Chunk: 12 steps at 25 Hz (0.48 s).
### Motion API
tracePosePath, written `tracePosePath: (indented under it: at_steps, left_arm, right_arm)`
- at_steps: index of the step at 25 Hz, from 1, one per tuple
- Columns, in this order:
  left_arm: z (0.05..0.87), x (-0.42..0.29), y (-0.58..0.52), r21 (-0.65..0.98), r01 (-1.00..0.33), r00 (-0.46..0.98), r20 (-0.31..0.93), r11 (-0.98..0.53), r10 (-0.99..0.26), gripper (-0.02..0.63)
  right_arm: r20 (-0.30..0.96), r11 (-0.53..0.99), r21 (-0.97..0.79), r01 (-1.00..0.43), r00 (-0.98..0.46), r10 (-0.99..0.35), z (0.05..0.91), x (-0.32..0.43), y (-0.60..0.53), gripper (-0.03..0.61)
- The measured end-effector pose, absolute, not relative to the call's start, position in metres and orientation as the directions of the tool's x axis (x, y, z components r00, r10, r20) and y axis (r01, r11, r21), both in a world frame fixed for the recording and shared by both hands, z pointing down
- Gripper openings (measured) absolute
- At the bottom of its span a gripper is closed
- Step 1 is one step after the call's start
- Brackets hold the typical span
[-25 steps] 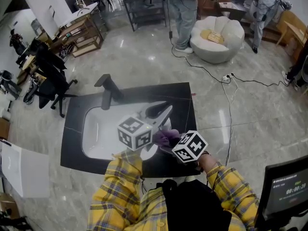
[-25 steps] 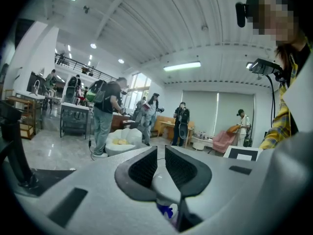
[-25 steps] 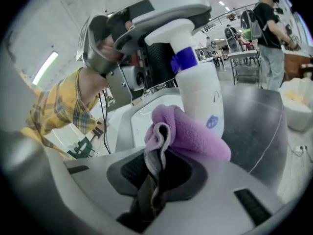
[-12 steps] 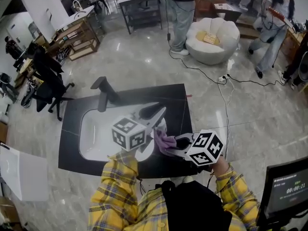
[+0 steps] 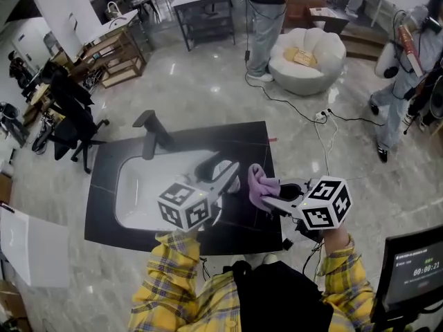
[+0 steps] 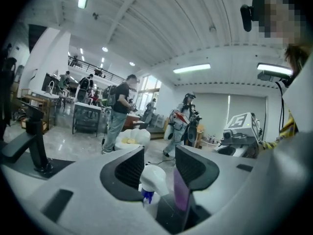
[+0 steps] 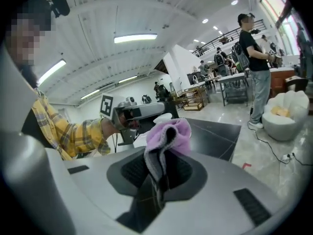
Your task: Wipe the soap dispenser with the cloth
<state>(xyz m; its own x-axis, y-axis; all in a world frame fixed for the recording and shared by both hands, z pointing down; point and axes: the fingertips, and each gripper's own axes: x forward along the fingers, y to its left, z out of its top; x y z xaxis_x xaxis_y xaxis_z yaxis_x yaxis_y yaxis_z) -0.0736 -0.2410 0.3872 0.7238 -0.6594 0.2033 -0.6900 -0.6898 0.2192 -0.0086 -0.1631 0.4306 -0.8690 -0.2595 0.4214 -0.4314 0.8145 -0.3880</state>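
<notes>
The white soap dispenser (image 5: 223, 167) stands at the right end of the white sink basin (image 5: 138, 185). Its pump head (image 6: 153, 179) shows between the jaws of my left gripper (image 6: 159, 163). Those jaws have just been opening and now stand off it on both sides, so the gripper is open. In the head view my left gripper (image 5: 220, 174) reaches up and right around the dispenser. My right gripper (image 5: 273, 198) hangs over the black counter (image 5: 256, 144) to the dispenser's right. It is shut on a bunched purple cloth (image 5: 257, 183), which sticks up from the right gripper (image 7: 159, 173) as a purple cloth (image 7: 171, 133).
A black faucet (image 5: 149, 130) stands at the basin's far left. Behind the counter are a white round seat (image 5: 306, 59), a floor cable (image 5: 325, 116) and standing people. A monitor (image 5: 412, 268) is at my near right.
My right gripper has lifted the purple cloth up and to the right, away from the dispenser. The left gripper's jaws have spread apart around the dispenser.
</notes>
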Motion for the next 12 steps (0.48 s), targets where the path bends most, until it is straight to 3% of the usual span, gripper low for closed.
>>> tracePosePath:
  at_steps: [7,12]
  left_arm:
    - [0.405,-0.08,-0.246,-0.017,-0.849,0.507,0.257,-0.528,-0.823,0.184]
    - [0.414,-0.079,-0.252,-0.029,-0.868,0.471,0.263,-0.495,-0.842,0.202]
  right_arm:
    - [0.422,0.775,-0.376,-0.509,-0.838,-0.346,0.435,-0.006,-0.176,0.064]
    - [0.428,0.773,-0.374,-0.511,-0.835,-0.345,0.441,-0.009,-0.178,0.064]
